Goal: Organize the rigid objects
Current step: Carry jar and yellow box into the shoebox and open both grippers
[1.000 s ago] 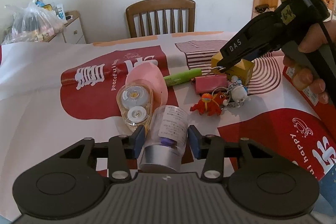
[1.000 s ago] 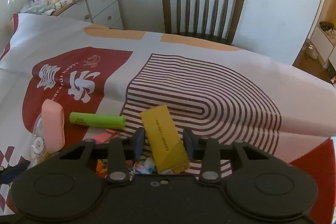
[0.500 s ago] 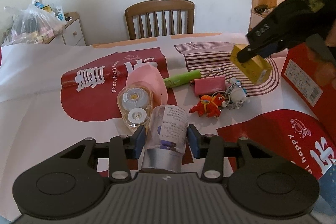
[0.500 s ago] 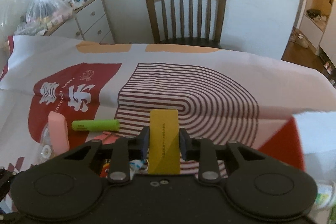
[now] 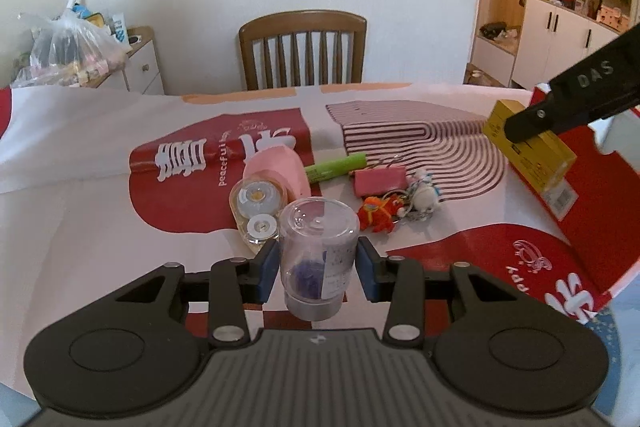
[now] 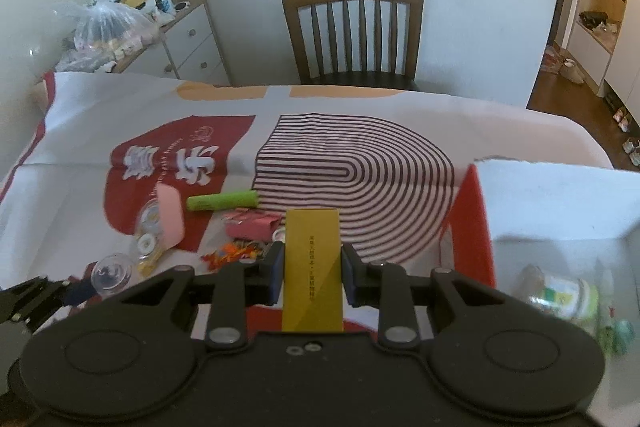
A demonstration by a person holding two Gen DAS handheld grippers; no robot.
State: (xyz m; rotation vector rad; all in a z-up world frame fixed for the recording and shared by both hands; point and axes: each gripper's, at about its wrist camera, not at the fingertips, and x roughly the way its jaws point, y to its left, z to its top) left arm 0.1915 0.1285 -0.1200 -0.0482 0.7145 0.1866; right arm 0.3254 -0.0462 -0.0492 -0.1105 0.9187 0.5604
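- Left wrist view: left gripper (image 5: 318,269) clamps a clear jar (image 5: 319,259), lifted above the tablecloth (image 5: 80,163) near the tape dispenser (image 5: 256,211).
- Right wrist view: right gripper (image 6: 313,275) grips a yellow box (image 6: 313,267) left of the red box (image 6: 472,227).

Both fisheye views sit just behind their own jaws, tilted down over the bench (image 5: 80,163) toward the brown slatted wooden chair (image 5: 303,51) at its far edge. The left wrist view looks from the left, the right from nearer the red cardboard box (image 6: 472,227). Both share the slim green cylinder (image 5: 335,166) and the striped-arch print.
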